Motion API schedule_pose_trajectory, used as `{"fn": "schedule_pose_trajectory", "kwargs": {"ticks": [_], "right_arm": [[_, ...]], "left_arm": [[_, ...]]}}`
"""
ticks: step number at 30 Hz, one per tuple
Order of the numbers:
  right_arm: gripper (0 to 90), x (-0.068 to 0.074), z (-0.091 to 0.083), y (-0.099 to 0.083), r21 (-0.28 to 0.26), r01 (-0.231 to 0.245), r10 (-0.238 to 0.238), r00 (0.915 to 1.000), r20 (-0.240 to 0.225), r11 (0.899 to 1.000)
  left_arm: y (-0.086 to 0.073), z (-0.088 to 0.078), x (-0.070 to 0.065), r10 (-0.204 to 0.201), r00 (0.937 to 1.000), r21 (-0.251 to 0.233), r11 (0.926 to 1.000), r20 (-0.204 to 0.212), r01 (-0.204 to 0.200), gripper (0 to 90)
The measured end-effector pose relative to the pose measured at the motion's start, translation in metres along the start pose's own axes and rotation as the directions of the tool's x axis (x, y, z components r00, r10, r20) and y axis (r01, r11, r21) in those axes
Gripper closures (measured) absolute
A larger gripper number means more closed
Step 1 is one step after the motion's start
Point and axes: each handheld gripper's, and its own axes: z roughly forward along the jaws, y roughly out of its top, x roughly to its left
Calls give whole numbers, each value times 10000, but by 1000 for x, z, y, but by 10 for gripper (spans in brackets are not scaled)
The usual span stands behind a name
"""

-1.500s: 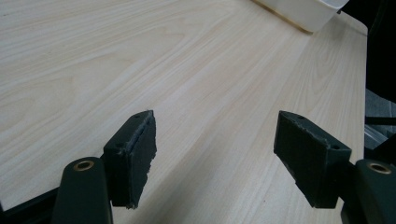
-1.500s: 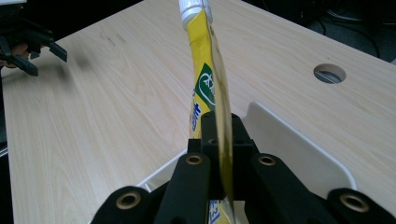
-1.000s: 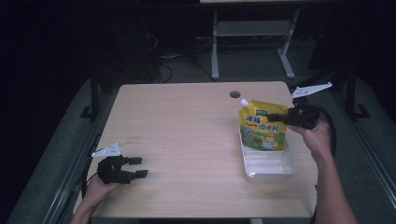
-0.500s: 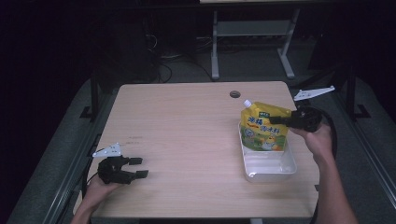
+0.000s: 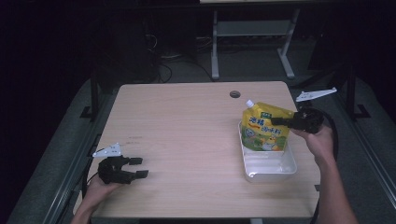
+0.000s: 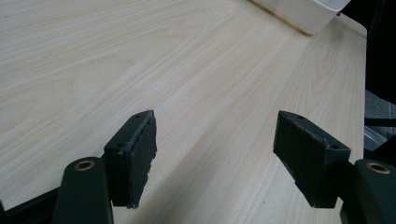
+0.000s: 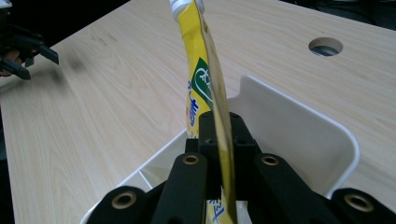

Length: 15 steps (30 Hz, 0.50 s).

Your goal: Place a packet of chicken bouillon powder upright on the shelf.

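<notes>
A yellow spouted pouch with blue lettering stands upright in the far end of a white tray at the table's right side. My right gripper is shut on the pouch's upper right edge; in the right gripper view the pouch rises edge-on between the closed jaws, over the tray. My left gripper rests low at the table's front left corner, open, with bare wood between its pads.
The wooden table has a round cable hole near its far edge. A white-legged stand and cables sit on the dark floor beyond. The tray's corner shows far off in the left gripper view.
The right gripper has brought the pouch lower and slightly toward the person, into the tray. The left gripper has stayed in place.
</notes>
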Motion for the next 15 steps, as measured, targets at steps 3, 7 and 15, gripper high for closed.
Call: {"fn": "schedule_pose_trajectory", "kwargs": {"ticks": [3, 7, 15], "right_arm": [[871, -2, -1, -6, -188, -99, 99, 9999, -38, 9998], [871, -4, -2, -8, -251, -283, 282, 9996, -62, 9993], [786, -3, -2, -8, -260, -370, 372, 9993, 94, 9990]], "left_arm": [[0, 2, -1, 28, 10000, 47, 10000, 30, -28, 293], [0, 2, -1, 39, 10000, 76, 10000, 38, -40, 294], [0, 1, 0, 31, 10000, 38, 10000, 40, -31, 293]]}}
